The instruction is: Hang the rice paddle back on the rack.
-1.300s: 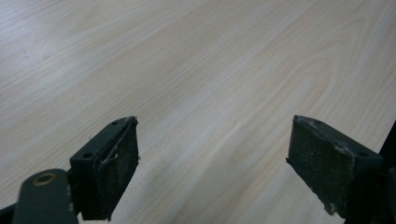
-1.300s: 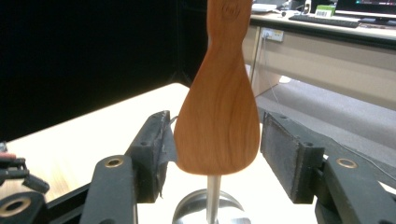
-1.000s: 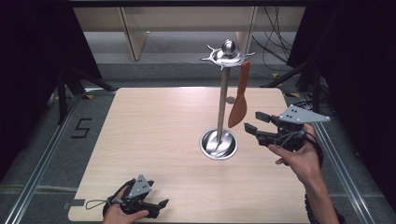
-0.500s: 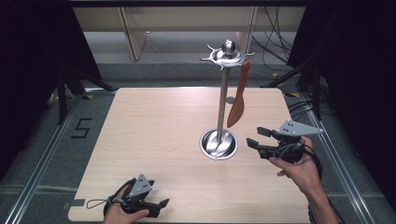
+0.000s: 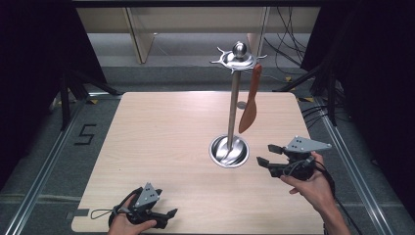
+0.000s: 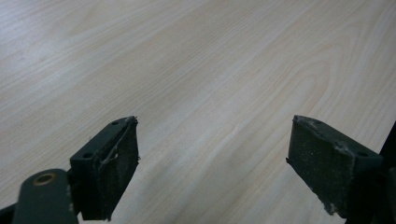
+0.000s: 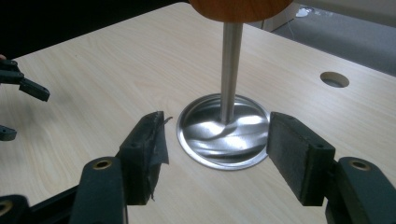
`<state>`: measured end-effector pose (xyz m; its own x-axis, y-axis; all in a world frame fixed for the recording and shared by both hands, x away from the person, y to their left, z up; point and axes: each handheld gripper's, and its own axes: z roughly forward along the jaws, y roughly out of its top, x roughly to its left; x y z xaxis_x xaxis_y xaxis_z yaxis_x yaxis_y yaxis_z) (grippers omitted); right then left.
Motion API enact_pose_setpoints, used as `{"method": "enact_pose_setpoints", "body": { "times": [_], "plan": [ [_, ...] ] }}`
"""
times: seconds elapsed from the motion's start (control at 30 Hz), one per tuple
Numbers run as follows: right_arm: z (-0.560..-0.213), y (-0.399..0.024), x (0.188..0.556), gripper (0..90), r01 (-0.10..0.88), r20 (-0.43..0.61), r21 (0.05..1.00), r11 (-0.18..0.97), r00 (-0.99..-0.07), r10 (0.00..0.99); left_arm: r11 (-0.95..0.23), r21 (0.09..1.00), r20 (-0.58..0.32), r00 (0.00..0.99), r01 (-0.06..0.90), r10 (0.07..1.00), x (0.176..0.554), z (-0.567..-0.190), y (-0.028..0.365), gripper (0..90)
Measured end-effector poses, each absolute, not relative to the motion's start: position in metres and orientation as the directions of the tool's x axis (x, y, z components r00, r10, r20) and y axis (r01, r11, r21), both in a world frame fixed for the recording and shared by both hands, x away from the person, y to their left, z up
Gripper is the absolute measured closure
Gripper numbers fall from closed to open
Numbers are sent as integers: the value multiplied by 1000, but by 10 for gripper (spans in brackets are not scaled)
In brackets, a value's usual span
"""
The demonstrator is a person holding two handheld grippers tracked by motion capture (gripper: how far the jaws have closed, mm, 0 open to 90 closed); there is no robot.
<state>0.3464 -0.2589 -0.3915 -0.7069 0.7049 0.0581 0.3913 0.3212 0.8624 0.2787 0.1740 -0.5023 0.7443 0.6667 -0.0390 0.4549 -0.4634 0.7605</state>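
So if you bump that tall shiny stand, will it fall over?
Probably not from a light bump: the metal stand has a wide round base sitting flat on the table. A hard push near its top might tip it, since it is tall and thin. The hanging wooden spatula would likely swing.

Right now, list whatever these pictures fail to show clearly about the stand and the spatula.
- Wooden spatula, right gripper view: the top edge cuts it off, leaving its lower end.
- Spatula's hanging point, high view: too small to tell how it hooks onto the stand's top disc.
- Stand pole, right gripper view: its upper part is hidden behind the spatula and cut by the frame.
- Left gripper, high view: the bottom edge cuts off its hand.
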Motion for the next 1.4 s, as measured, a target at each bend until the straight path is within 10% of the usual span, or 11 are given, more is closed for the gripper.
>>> {"method": "enact_pose_setpoints", "body": {
  "times": [1.4],
  "plan": [
    [-428, -252, 338, 325, 421, 50, 814, 400, -737, 674, -479, 766, -15, 757, 428, 653, 277, -502, 176, 158]
  ]
}}
